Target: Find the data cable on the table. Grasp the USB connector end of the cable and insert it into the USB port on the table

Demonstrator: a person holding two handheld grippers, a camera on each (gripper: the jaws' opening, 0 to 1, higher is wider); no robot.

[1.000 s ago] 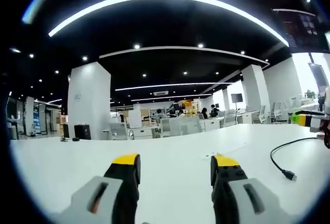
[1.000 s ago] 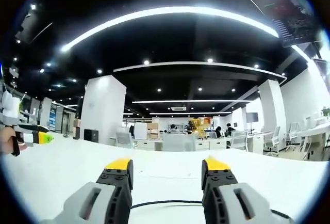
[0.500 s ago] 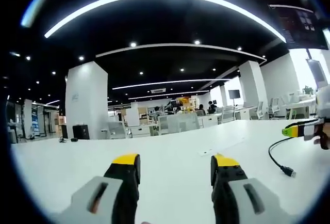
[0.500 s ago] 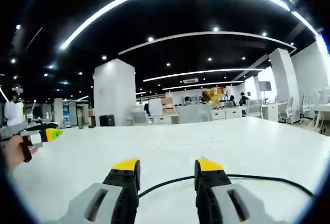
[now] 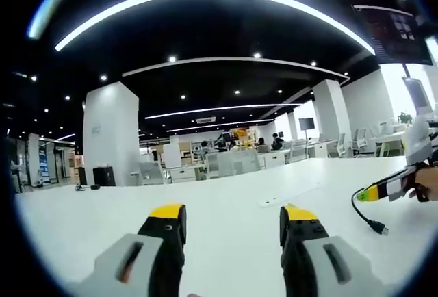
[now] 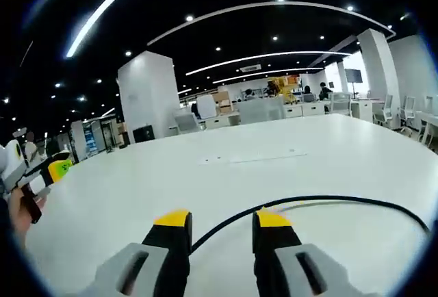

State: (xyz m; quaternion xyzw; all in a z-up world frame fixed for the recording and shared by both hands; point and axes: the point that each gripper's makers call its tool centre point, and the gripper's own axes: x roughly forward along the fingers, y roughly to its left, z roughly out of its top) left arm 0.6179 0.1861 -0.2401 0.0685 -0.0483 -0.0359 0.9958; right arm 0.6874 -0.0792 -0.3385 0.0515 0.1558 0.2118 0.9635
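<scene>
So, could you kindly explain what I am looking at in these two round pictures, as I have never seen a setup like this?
There is no robot here: a person holds a two-jaw gripper in each hand, and a fisheye camera rides on each. The left gripper view looks along the left gripper, whose yellow-tipped jaws stand open over the white table. The right gripper view looks along the right gripper, also open, with the black data cable passing between its jaws but not gripped. The cable's USB connector lies near the right edge of the left gripper view. Nothing is held yet.
</scene>
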